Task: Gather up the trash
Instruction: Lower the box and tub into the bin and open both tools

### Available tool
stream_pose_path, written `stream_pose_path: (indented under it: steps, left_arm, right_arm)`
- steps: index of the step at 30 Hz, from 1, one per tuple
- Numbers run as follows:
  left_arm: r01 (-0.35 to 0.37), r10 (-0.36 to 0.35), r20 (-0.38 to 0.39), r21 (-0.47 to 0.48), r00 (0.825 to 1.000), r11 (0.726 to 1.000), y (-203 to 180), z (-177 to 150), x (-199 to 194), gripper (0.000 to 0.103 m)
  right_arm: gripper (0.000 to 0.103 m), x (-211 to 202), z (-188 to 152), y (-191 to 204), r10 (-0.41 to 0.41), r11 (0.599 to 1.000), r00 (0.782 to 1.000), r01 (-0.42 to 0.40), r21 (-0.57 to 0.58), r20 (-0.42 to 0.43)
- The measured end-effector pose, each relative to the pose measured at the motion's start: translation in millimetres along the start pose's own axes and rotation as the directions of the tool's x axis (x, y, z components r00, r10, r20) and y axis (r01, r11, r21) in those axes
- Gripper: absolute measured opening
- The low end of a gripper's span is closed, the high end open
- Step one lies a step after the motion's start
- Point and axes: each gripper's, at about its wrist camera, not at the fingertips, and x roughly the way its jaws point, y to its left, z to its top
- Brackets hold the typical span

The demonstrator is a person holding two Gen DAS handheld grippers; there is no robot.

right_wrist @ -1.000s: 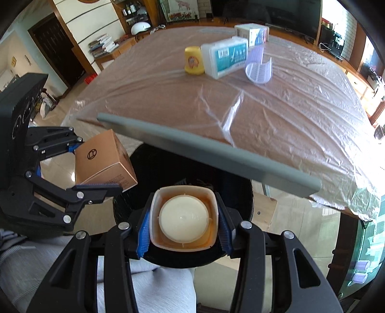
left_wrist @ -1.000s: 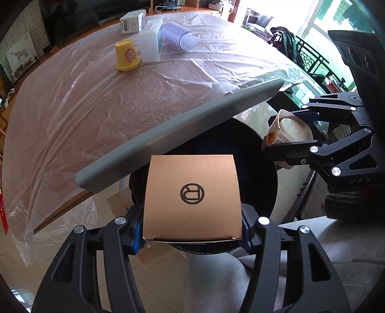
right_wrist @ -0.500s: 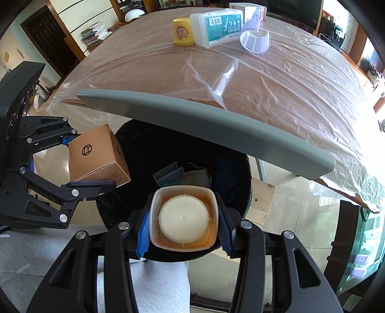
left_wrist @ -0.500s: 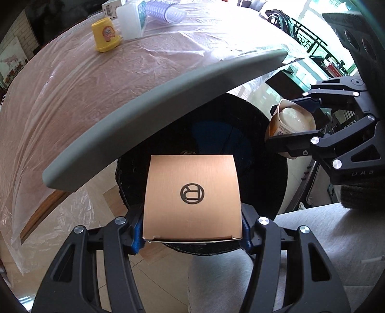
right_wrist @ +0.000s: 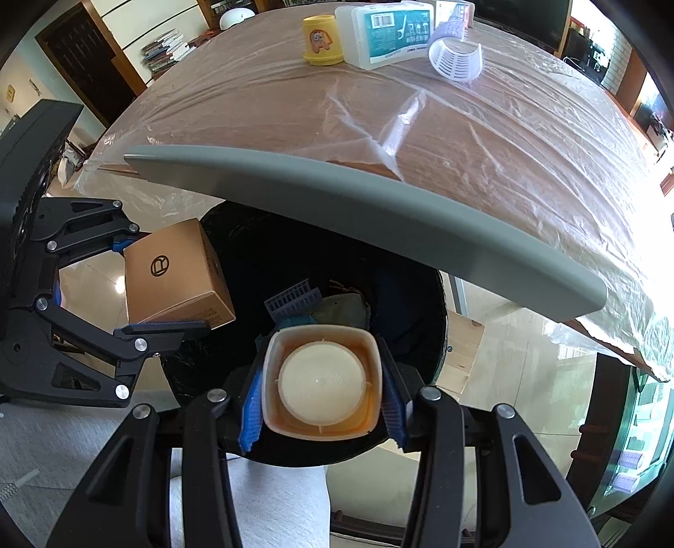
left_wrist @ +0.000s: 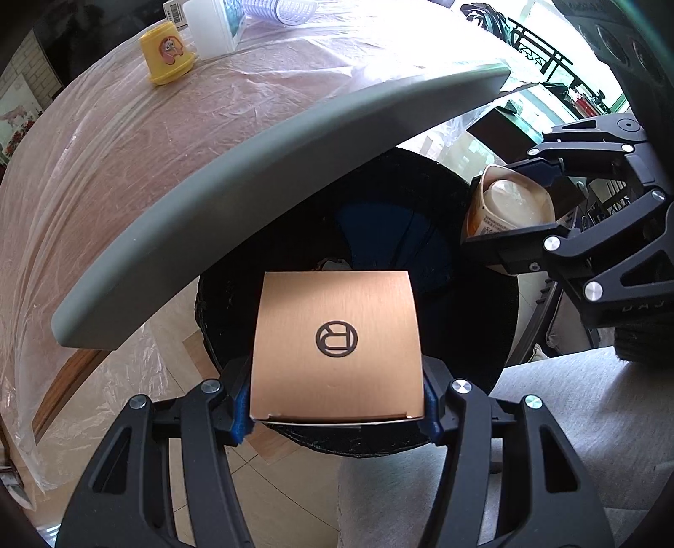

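Observation:
My left gripper [left_wrist: 335, 406] is shut on a copper-coloured cardboard box [left_wrist: 337, 345] with a round black logo, held over the near rim of a black trash bin [left_wrist: 476, 337]. The same box [right_wrist: 175, 280] shows at the left in the right wrist view, over the bin's left rim. My right gripper [right_wrist: 322, 398] is shut on a squarish orange-tinted plastic container [right_wrist: 322, 383] with a pale round lid, over the bin [right_wrist: 421, 329]. That container [left_wrist: 509, 206] appears at the bin's right rim in the left wrist view. Blue and pale trash [right_wrist: 295, 301] lies inside the bin.
The bin's grey swing lid [left_wrist: 236, 202] stands raised over the opening, between the grippers and the table. On the plastic-covered wooden table [right_wrist: 484, 139] stand a yellow cup [right_wrist: 321, 40], a white rectangular pack [right_wrist: 389, 31] and a white slotted plastic piece [right_wrist: 455, 57]. A grey trouser leg [left_wrist: 547, 421] is nearby.
Both grippers have sunk closer to the bin with their loads; the bin opening and raised lid look larger, and trash inside the bin has come into view.

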Motion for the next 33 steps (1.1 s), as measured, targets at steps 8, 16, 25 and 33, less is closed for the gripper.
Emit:
stream_pose_path:
  steps: [8,16,25,33]
  left_arm:
    - [-0.01,0.01,-0.001,0.0,1.0,1.0,1.3,5.7,5.5,0.059]
    - [-0.013,0.013,-0.006,-0.011,1.0,1.0,6.5,2.6,10.1,0.059]
    - [-0.008,0.008,-0.019,-0.017,1.0,1.0,4.3,-2.2,17.7,0.059]
    - [-0.001,0.002,0.035,-0.038,0.999,0.999,5.4,-1.8,9.7,0.09]
  right_arm:
    - [0.045,0.4,5.4,1.2,-0.011,1.0,1.0,0.011,-0.003,0.007]
    - [0.045,3.4,8.2,1.8,-0.025,1.0,1.0,0.025,0.009,0.001]
    - [0.045,13.7,10.0,0.8,-0.023,0.999,1.0,0.023,0.025,-0.005]
    - [0.058,13.6,6.4,-1.9,0.008,0.999,1.0,-0.009,0.04,0.005]
